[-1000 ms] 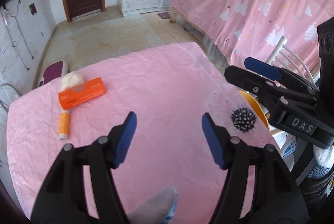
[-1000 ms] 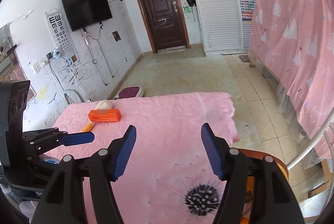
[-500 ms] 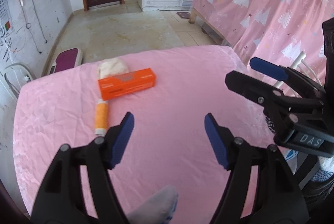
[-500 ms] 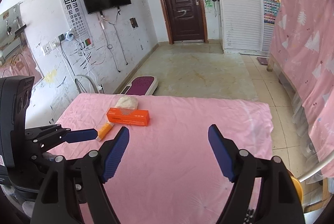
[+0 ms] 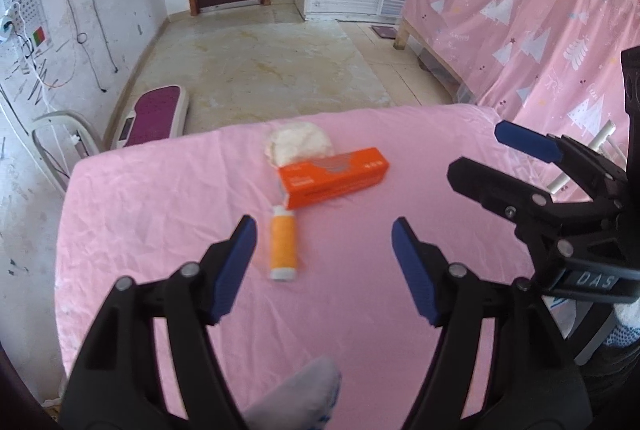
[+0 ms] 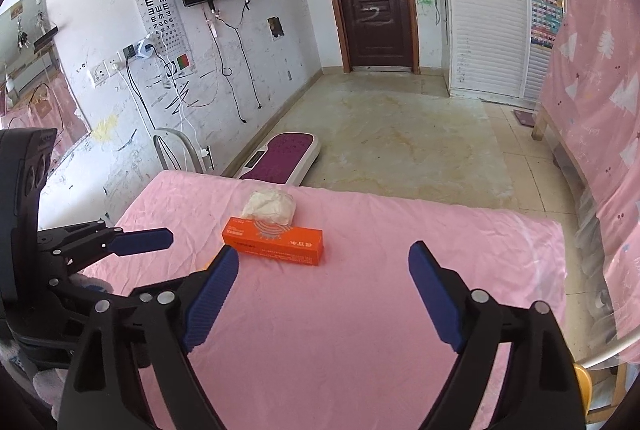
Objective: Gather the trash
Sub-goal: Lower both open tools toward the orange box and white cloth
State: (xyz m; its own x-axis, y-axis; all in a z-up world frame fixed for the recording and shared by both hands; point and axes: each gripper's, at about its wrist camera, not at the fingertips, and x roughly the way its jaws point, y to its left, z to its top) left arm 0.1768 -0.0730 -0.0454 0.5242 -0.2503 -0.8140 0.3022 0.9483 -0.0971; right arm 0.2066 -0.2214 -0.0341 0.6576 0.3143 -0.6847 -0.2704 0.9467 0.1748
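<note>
Three bits of trash on the pink tablecloth (image 5: 160, 213): orange box (image 5: 334, 175) lying flat, crumpled white wad (image 5: 298, 145) touching its far side at 12 o'clock, small orange tube (image 5: 282, 248) just beside its near left end at 7 o'clock. Left gripper (image 5: 324, 258) hovering above the cloth, jaws spread wide, empty, tube between the tips. Right gripper (image 6: 322, 292) at 3 o'clock, likewise agape, holding nothing.
</note>
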